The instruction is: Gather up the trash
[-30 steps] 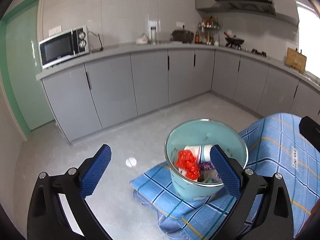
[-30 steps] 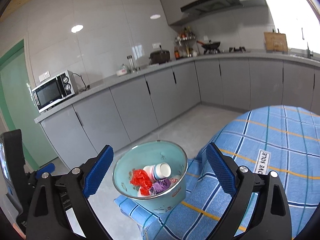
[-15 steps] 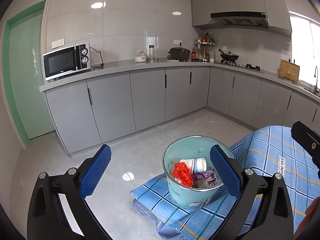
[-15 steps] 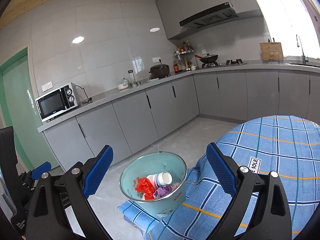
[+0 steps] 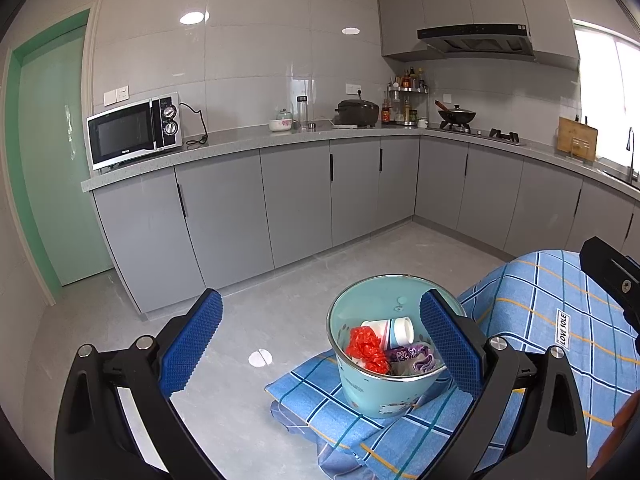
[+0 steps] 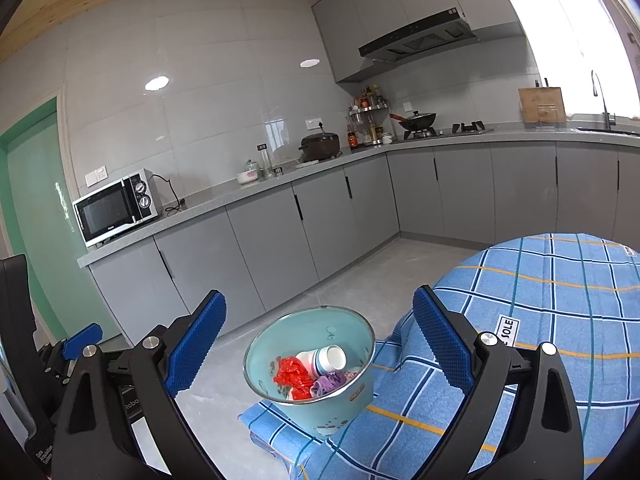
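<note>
Kitchen floor [image 5: 280, 320]: bare grey tile runs from the cloth's edge to the grey cabinets [image 5: 296, 196] — wide room to move.
Bench [image 6: 560, 320]: covered in blue checked cloth; a white tag reads "LOVE SOLE" [image 5: 563, 329].
Pail [image 5: 384, 392]: light teal, metal-rimmed, standing at the bench's near corner, close to the drop.
Trash: inside the pail — white paper cup [image 6: 326, 359] on its side, red crumpled plastic [image 5: 366, 347], purple wrapper [image 6: 328, 382]; print too small to read.
Left tool [image 5: 320, 344]: released, blue pads wide apart, nothing held.
Right tool [image 6: 320, 344]: released likewise, hanging above the pail.
</note>
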### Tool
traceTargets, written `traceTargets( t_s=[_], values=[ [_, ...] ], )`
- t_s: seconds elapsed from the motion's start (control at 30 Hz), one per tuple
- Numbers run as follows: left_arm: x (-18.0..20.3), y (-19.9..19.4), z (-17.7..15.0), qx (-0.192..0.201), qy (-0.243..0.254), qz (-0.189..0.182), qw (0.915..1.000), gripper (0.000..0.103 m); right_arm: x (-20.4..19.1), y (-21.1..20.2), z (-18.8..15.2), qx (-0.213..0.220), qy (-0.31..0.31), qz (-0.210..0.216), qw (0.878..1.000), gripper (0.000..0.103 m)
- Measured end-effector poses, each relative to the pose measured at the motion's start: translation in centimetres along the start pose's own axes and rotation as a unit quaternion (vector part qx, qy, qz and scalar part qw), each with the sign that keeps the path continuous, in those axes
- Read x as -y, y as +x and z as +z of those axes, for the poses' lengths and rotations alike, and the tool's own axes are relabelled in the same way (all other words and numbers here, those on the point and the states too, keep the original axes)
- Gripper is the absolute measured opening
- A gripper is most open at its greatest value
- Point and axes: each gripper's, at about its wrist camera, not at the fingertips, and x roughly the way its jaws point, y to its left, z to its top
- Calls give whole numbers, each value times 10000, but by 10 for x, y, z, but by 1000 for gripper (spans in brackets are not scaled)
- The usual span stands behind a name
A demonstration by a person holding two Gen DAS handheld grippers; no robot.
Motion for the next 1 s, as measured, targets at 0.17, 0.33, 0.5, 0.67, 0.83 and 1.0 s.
traceTargets(
  t_s=[0.17, 0.33, 0.5, 0.67, 0.83, 1.0],
  values=[
    [0, 0, 0, 8, 2, 12, 10000, 97, 1, 0, -1, -5, 22, 7, 10000, 93],
    [1, 0, 0, 37, 4, 37, 10000, 97, 2, -2, 0, 13, 50, 8, 10000, 93],
    [4, -2, 1, 62, 44, 117, 9999, 97, 3, -4, 0, 42, 62, -8, 10000, 93],
    [5, -2, 3, 46, 24, 190, 9998, 97, 5, -7, 0, 66, 93, -50, 9999, 93],
    [8, -6, 6, 114, 46, 151, 9998, 97, 6, -12, 1, 126, 133, -97, 9998, 93],
    [13, -13, 9, 232, 88, 88, 9997, 97, 6, -17, 1, 182, 158, -118, 9996, 93]
  ],
)
